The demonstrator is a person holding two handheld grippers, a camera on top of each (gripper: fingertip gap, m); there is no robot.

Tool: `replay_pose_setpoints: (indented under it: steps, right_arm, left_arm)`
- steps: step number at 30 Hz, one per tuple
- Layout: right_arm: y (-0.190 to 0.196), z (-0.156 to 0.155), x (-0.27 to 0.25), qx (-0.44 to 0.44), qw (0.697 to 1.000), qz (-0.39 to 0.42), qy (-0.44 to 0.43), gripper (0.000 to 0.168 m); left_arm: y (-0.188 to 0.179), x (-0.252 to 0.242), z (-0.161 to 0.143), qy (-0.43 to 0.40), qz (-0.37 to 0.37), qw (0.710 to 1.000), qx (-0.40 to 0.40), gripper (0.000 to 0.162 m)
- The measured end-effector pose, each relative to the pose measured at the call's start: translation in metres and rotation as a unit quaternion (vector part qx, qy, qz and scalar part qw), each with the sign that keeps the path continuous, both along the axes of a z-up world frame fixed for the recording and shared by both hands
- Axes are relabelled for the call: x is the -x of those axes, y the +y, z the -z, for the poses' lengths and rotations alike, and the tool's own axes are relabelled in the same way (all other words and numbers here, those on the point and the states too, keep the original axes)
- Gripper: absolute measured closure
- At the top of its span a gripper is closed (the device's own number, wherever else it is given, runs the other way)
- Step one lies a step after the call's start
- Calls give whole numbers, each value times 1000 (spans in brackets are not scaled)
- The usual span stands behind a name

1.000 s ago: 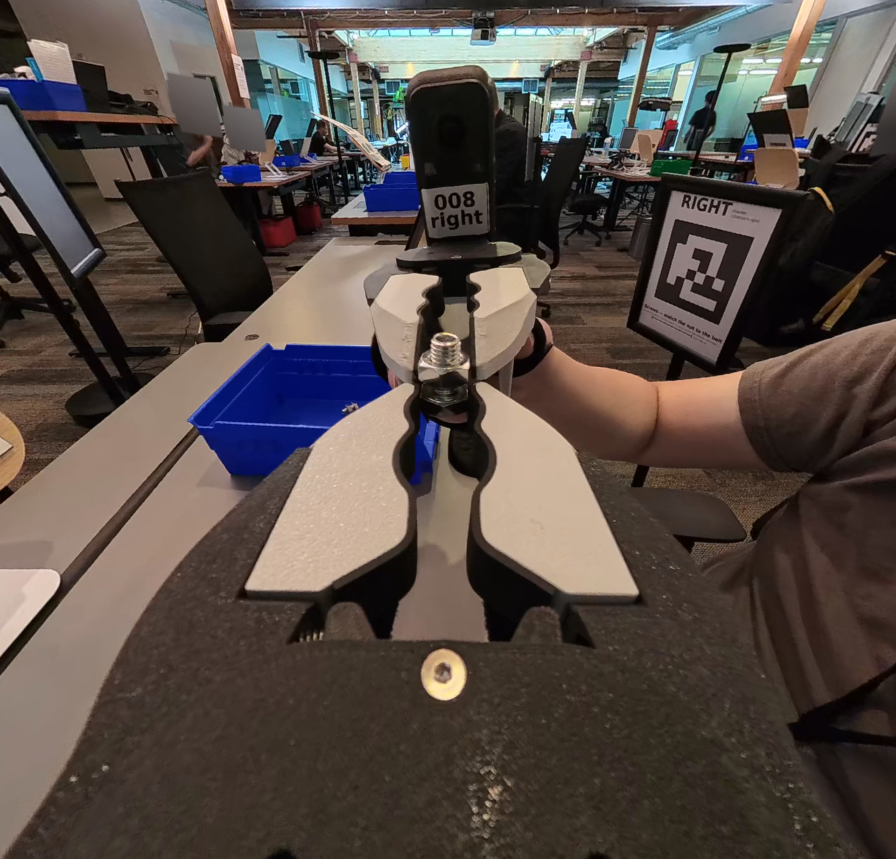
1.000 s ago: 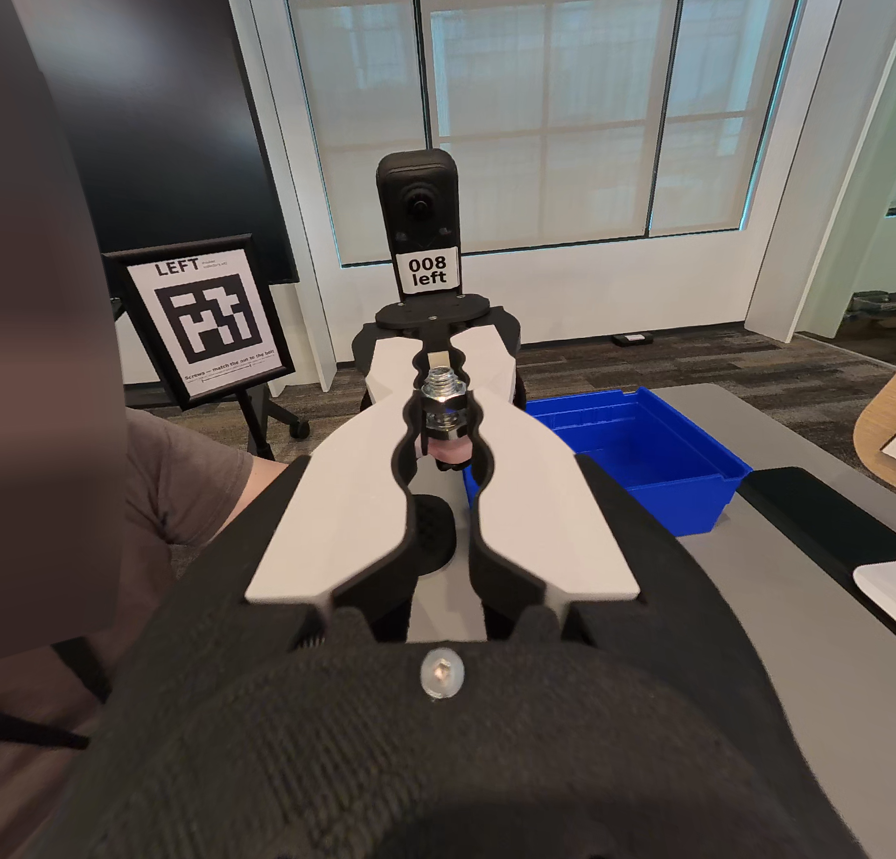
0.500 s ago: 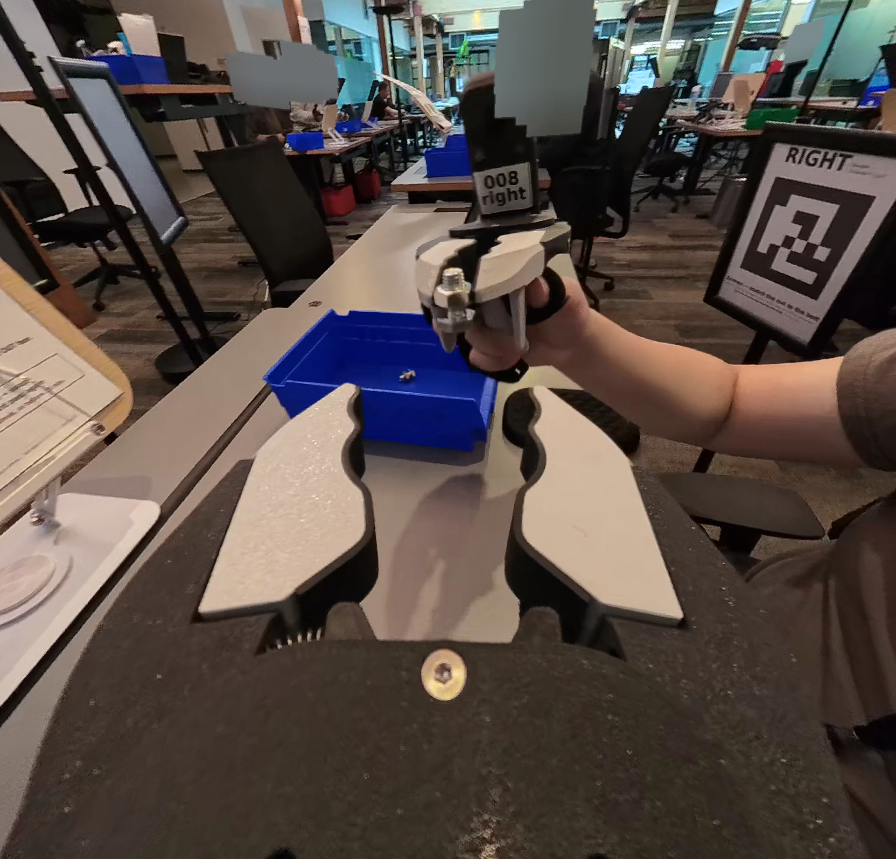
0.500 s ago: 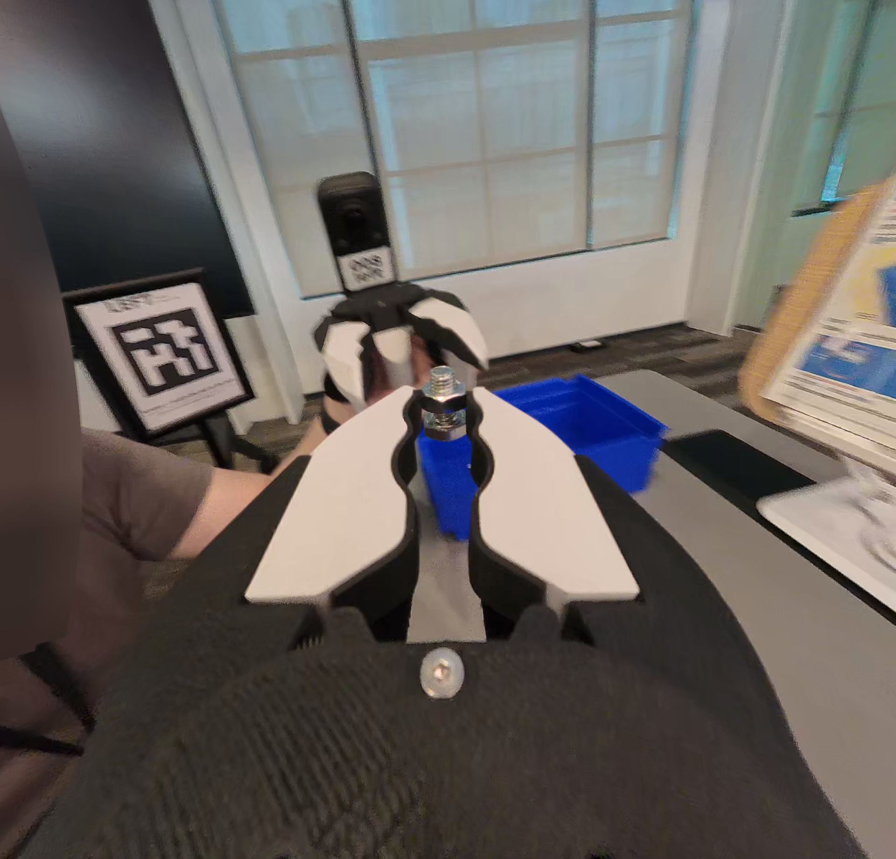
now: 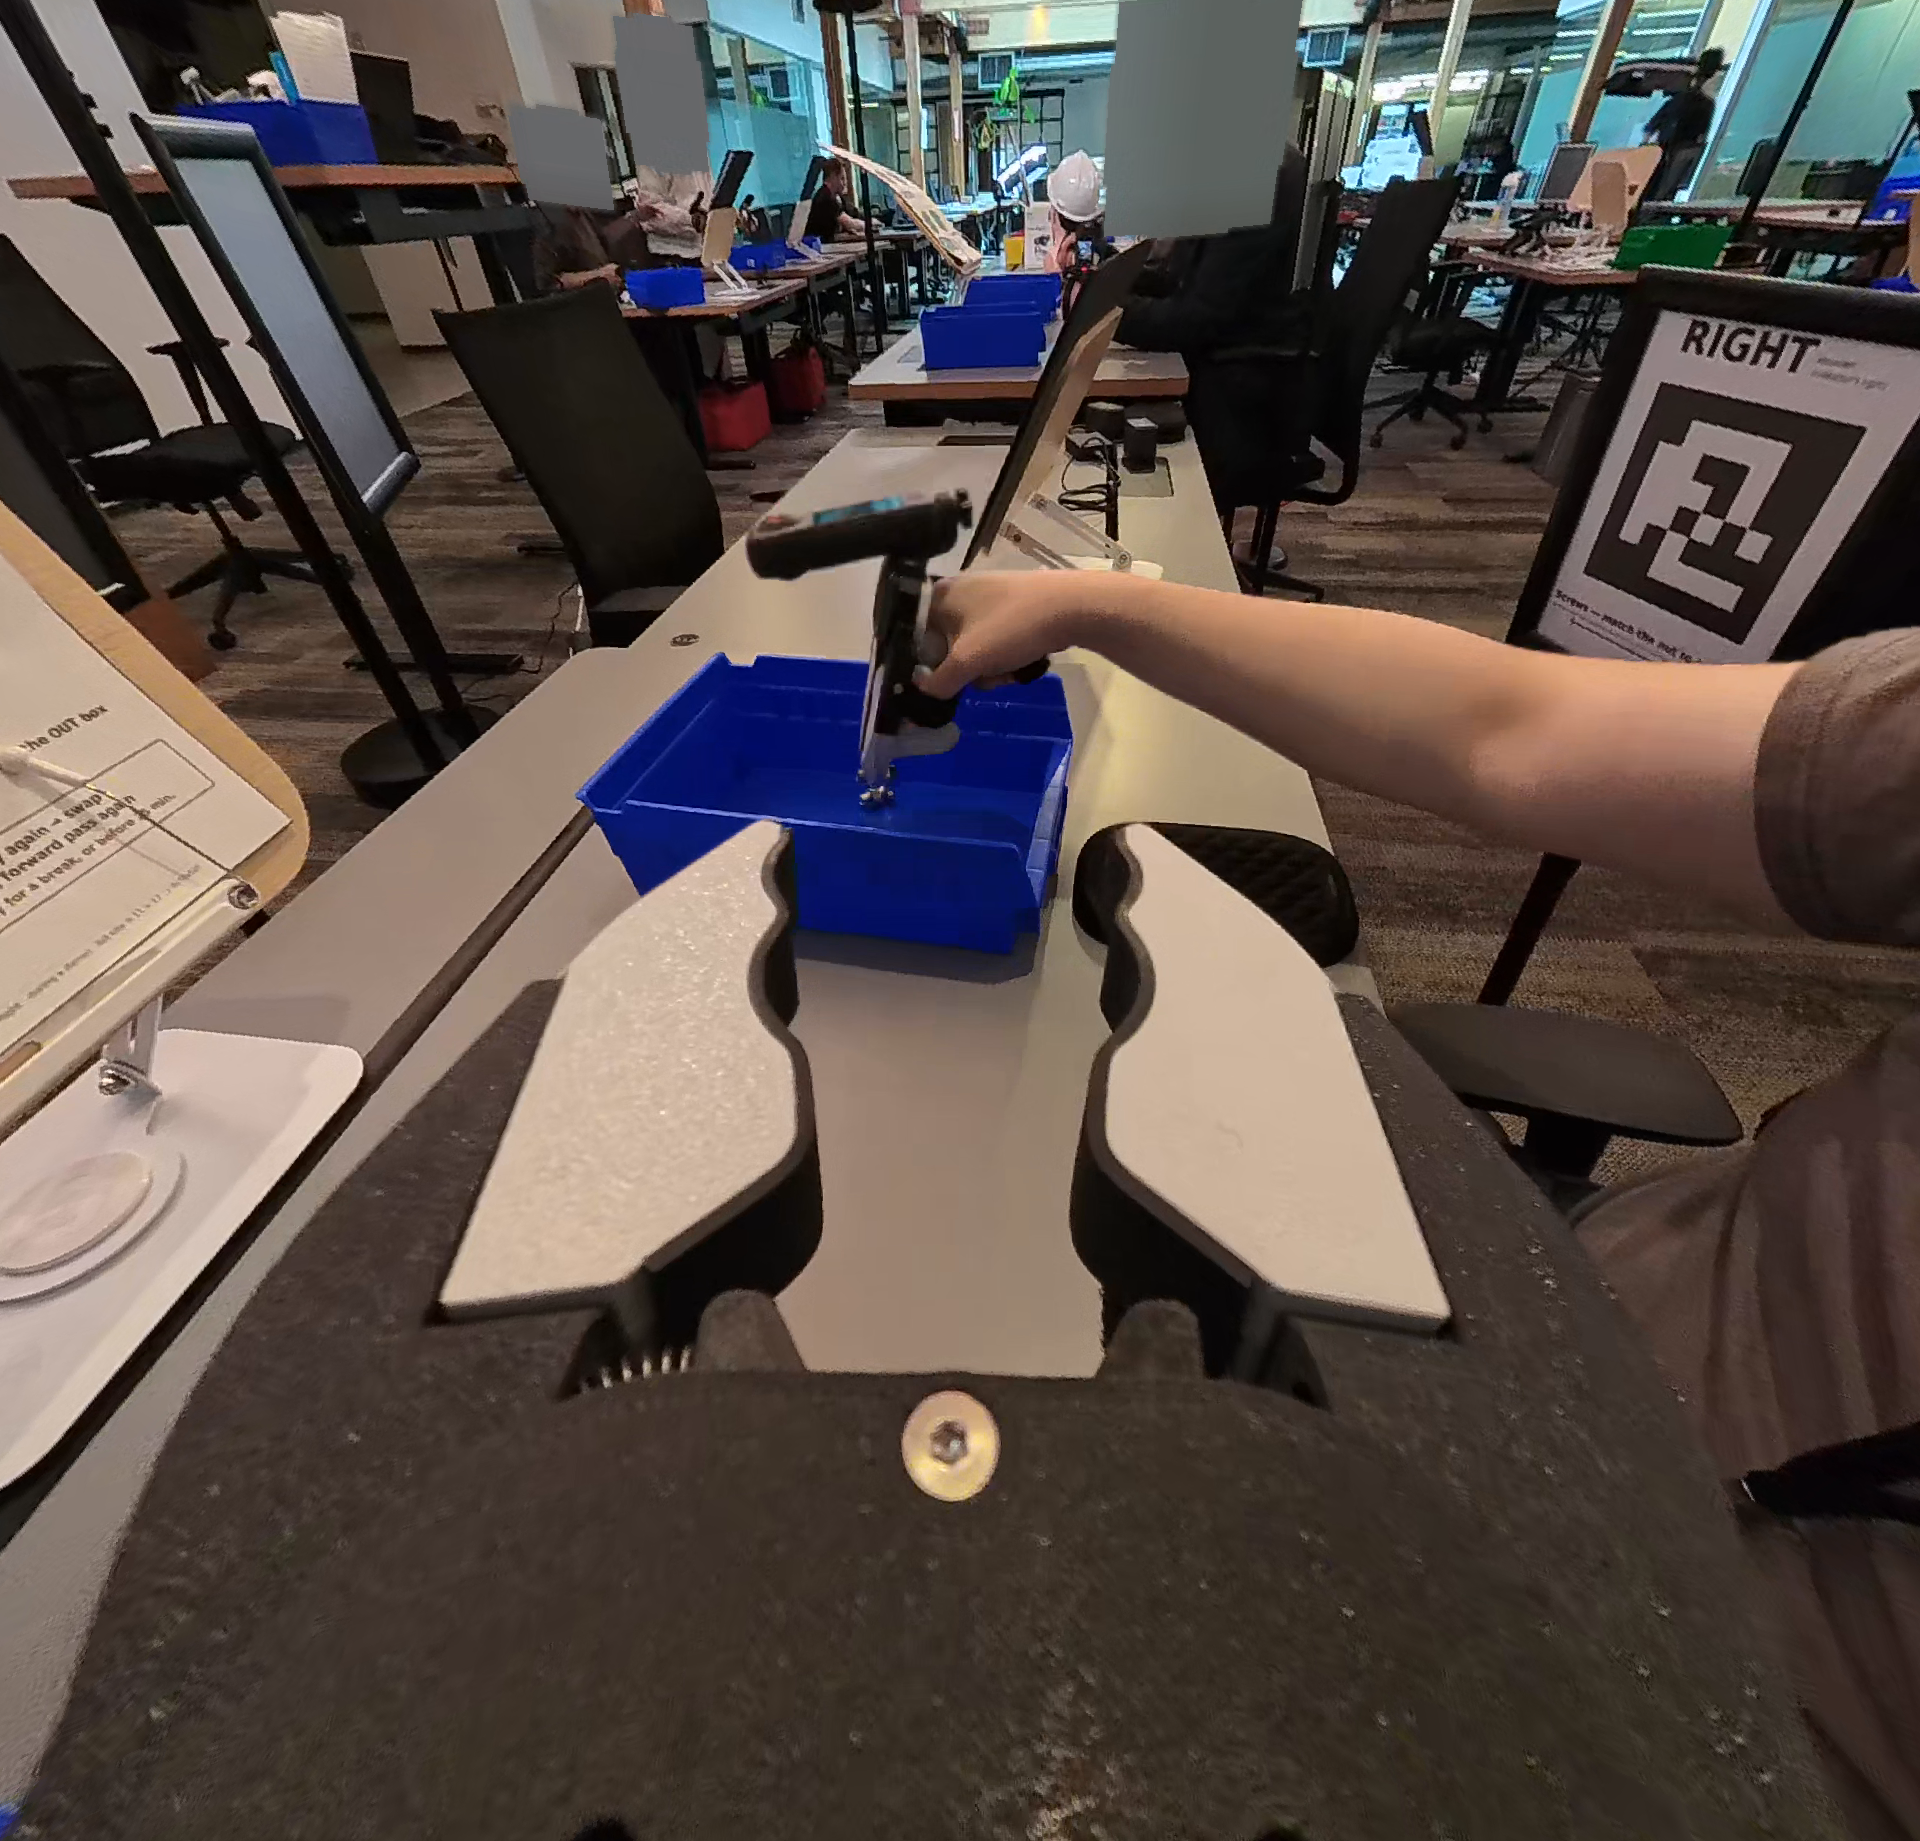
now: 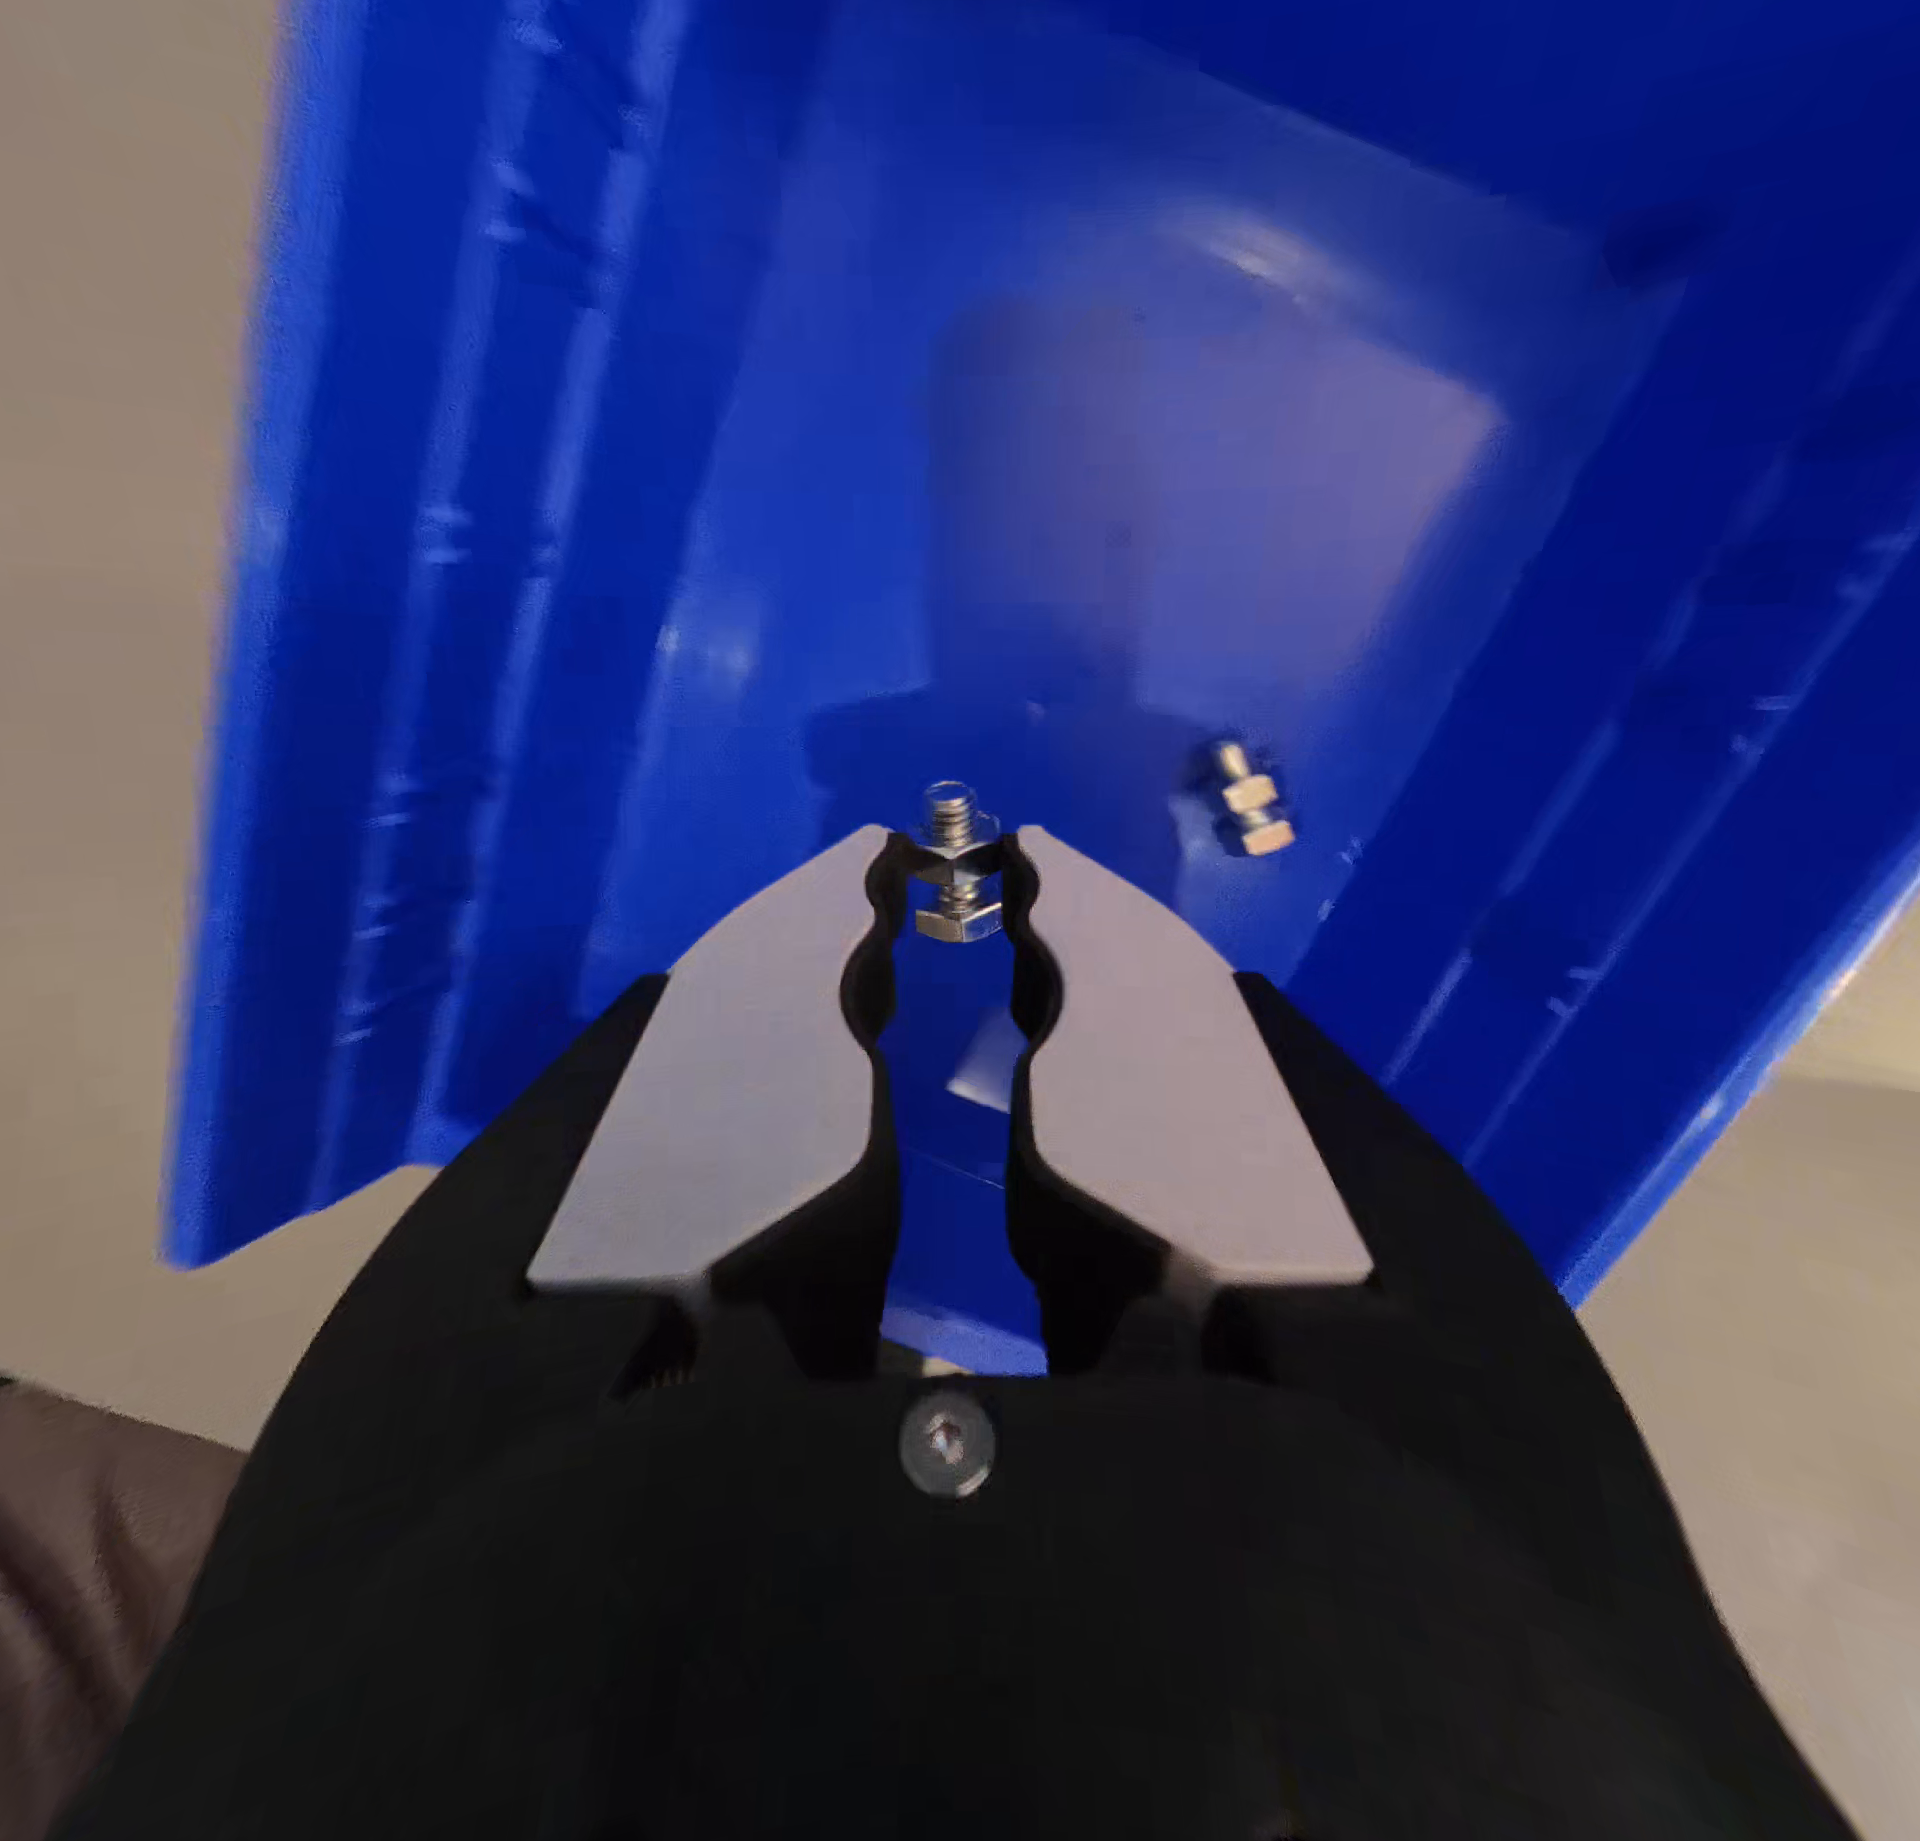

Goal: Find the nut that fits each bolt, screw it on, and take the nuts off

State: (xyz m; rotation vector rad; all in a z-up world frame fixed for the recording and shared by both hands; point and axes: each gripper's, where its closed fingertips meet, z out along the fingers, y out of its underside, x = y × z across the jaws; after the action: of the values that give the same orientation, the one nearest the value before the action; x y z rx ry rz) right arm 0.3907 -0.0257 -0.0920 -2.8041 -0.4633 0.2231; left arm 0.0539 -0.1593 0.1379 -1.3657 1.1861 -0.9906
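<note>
Right hand-held gripper (image 6: 951, 841) over grey office table (image 5: 935, 1064).

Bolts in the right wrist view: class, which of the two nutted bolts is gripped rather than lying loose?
The bolt clamped by its nut at the right gripper tips; the other bolt lies on the blue bin floor.

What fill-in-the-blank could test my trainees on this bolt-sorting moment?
1. The right gripper is shut on a bolt with a ____ threaded on it.
2. It hangs over the ____-coloured bin.
3. The left gripper is ____ and holds nothing.
4. Another bolt lies ____ the bin.

Missing words: nut; blue; open; inside
</note>
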Motion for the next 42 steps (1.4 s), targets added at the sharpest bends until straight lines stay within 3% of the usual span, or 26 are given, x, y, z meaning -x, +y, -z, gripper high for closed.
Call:
replay_pose_setpoints:
  steps: [5, 14, 28, 31, 35, 42]
  right_arm:
    - [5, 29, -22, 56, 997, 12, -56, 149]
    - [8, 51, -41, 88, 992, 21, -89, 149]
    - [16, 56, -45, 46, 996, 21, -73, 147]
    - [21, 37, -40, 7, 998, 8, -64, 145]
    - [29, -20, -24, -92, 993, -18, -68, 144]
    - [14, -148, 72, -326, 939, -107, 34, 142]
  left_arm:
    - [4, -2, 6, 8, 3, 1000, 8, 107]
    - [8, -2, 9, 13, 1, 1000, 12, 108]
    - [5, -7, 15, 26, 13, 1000, 9, 106]
    - [5, -4, 13, 25, 10, 1000, 7, 104]
    - [13, 8, 9, 26, -15, 1000, 3, 105]
    - [58, 86, 30, 129, -185, 974, -8, 116]
